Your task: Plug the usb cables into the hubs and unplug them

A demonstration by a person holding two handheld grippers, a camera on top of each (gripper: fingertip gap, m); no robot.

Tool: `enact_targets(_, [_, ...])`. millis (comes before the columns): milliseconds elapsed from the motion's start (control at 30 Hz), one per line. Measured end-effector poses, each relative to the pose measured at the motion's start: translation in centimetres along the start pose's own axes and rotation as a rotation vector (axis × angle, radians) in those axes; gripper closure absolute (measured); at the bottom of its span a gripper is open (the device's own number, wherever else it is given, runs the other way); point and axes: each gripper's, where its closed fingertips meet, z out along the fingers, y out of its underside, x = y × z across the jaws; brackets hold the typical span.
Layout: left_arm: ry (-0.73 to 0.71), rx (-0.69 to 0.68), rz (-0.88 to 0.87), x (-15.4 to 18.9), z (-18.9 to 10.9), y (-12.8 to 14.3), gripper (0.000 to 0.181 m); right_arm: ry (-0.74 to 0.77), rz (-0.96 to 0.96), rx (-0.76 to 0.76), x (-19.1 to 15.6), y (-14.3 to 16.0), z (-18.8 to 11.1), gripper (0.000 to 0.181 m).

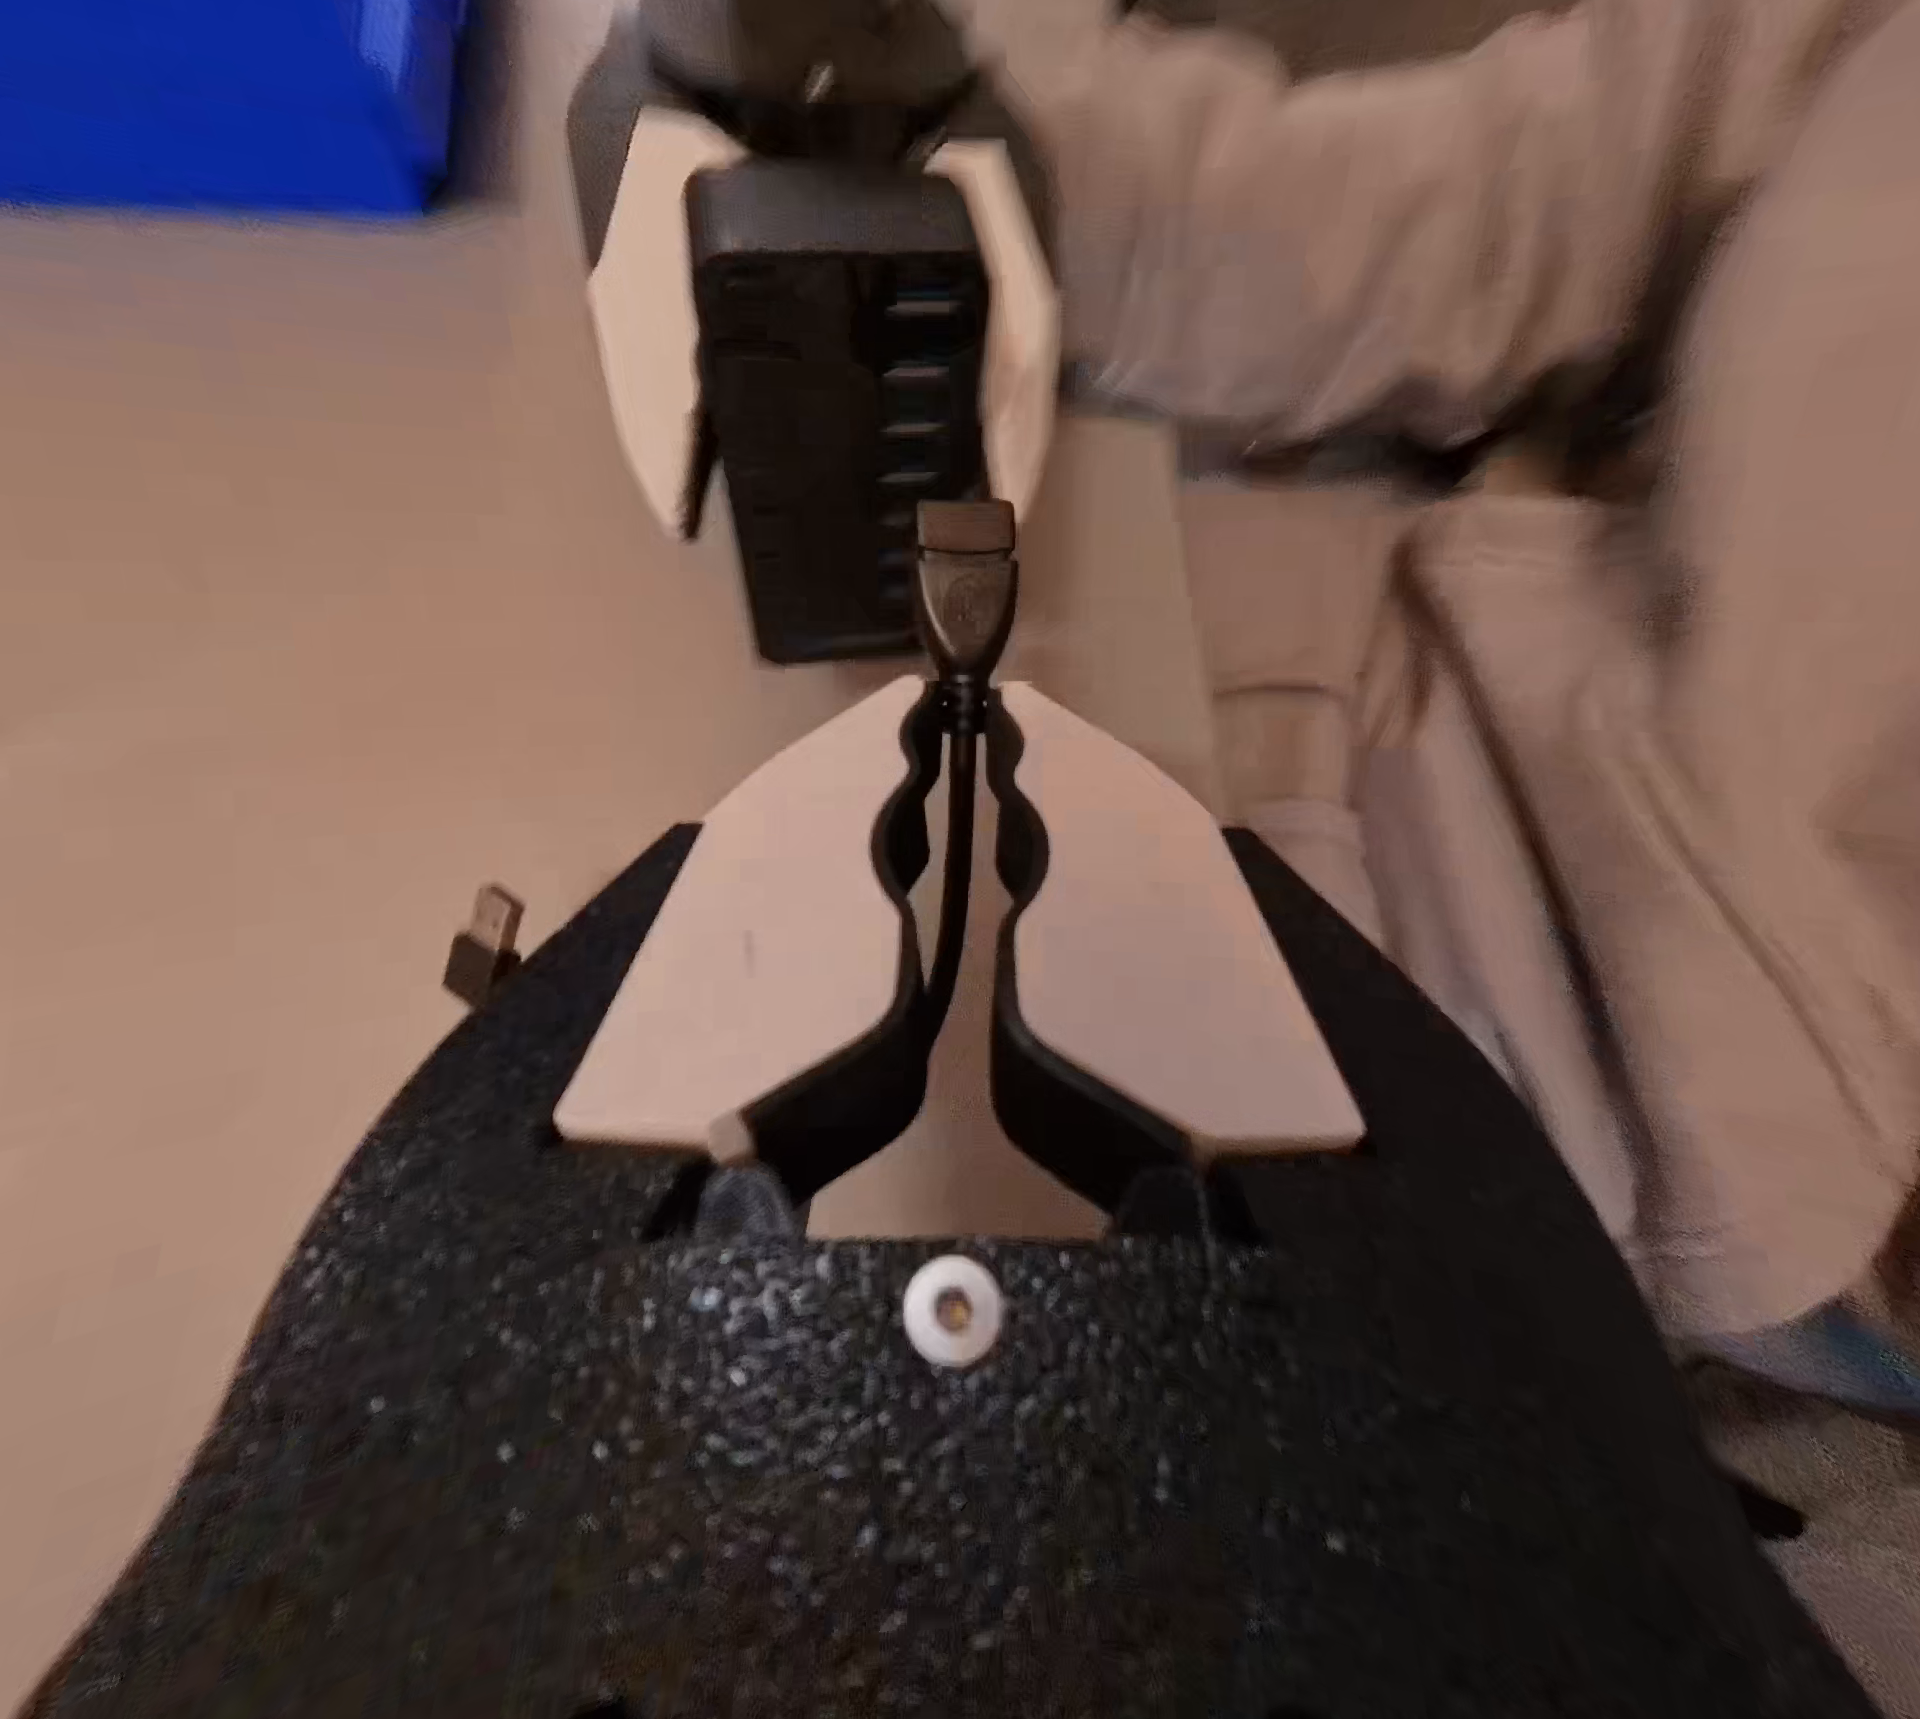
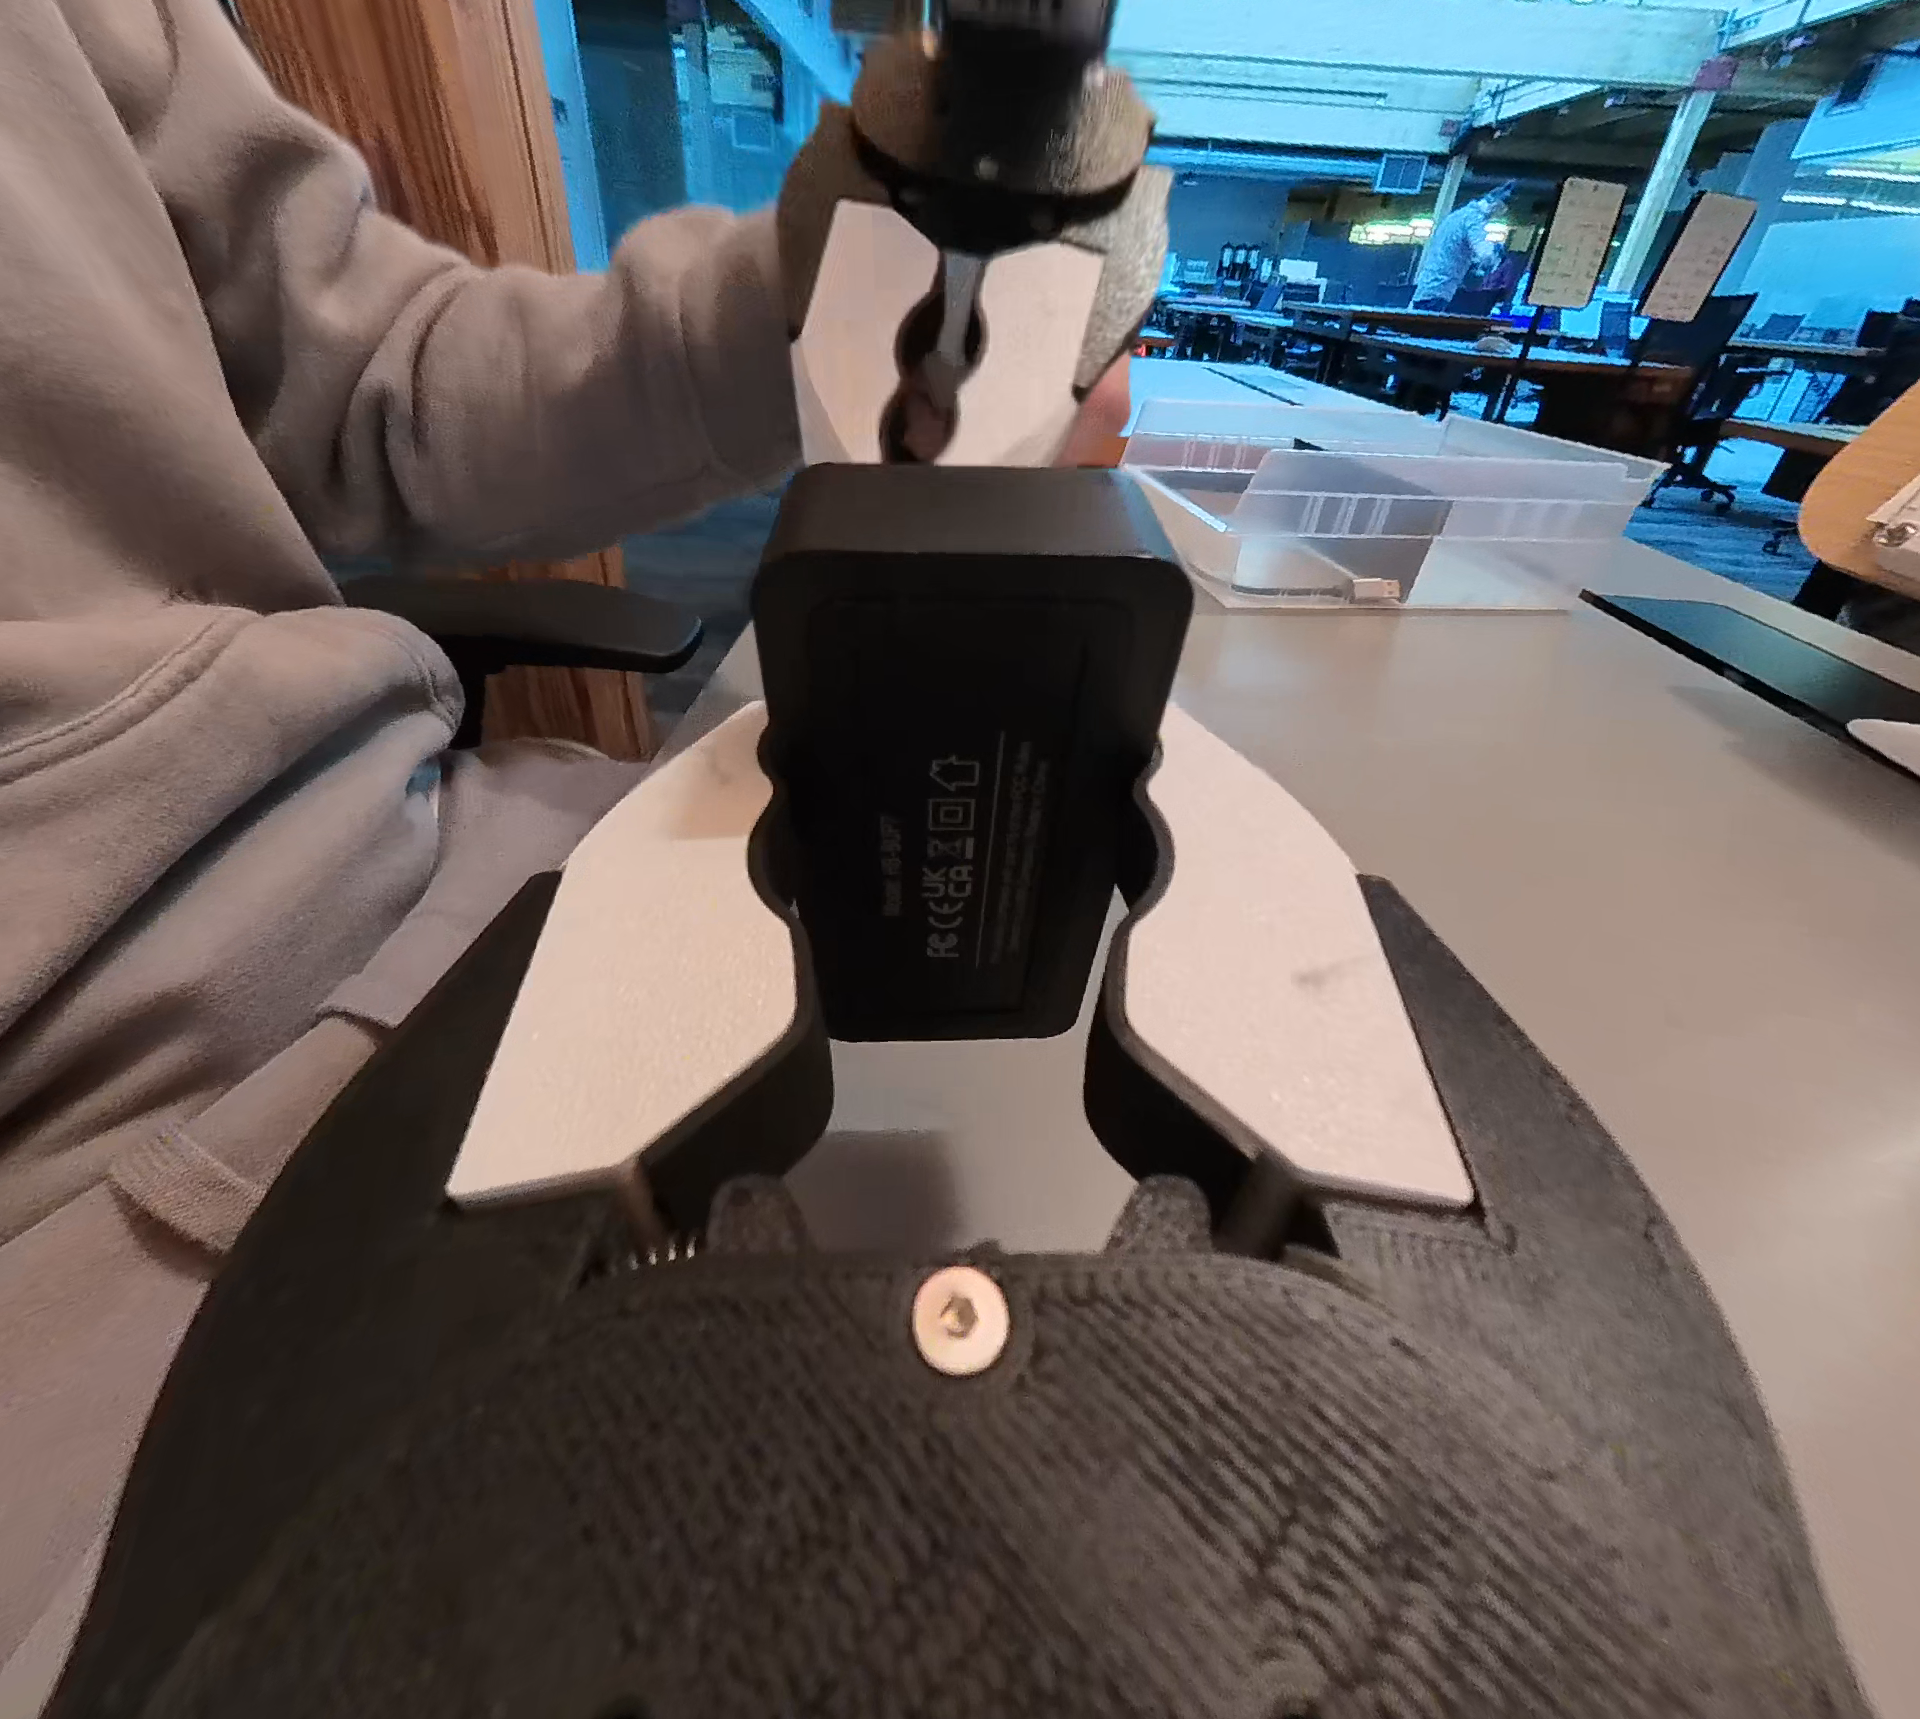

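My left gripper (image 1: 961,693) is shut on a black USB cable (image 1: 951,848) just behind its plug (image 1: 966,583). The plug's metal tip points at the column of ports on the black hub (image 1: 821,422) and sits just in front of the lower ports, not inserted. My right gripper (image 2: 961,734) is shut on the hub (image 2: 966,796) and holds it above the table, with its labelled back towards the right wrist camera. The right gripper's white fingers (image 1: 639,360) show on both sides of the hub in the left wrist view. The left gripper (image 2: 935,381) shows beyond the hub.
A blue bin (image 1: 208,17) stands at the far left. A second loose USB plug (image 1: 483,942) lies on the table (image 2: 1455,838) by my left gripper. A clear plastic tray (image 2: 1403,506) stands behind the hub. A person's beige sleeve (image 1: 1403,235) is at the right.
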Motion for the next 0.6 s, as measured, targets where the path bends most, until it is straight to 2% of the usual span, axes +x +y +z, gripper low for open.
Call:
enact_targets(133, [0.217,0.596,0.075,3.3,-5.3,-2.5,0.174,0.005,0.019,0.015,0.3,-0.2,-0.2,0.121])
enact_targets(200, [0.258,0.785,0.085,3.9,-7.9,-2.8,0.174,-0.001,0.020,0.012,0.2,-0.1,-0.1,0.121])
enact_targets(300, [0.268,0.881,0.097,4.1,-9.7,-2.4,0.174,-0.005,0.023,0.012,0.2,-0.1,-0.1,0.121])
enact_targets(433, [0.312,0.910,0.134,5.0,-10.7,-2.4,0.174,-0.001,0.031,0.029,0.3,-0.3,-0.3,0.121])
enact_targets(600, [0.493,0.981,0.214,7.7,-12.5,-2.7,0.174,0.003,0.037,0.061,0.5,-0.7,-0.7,0.121])
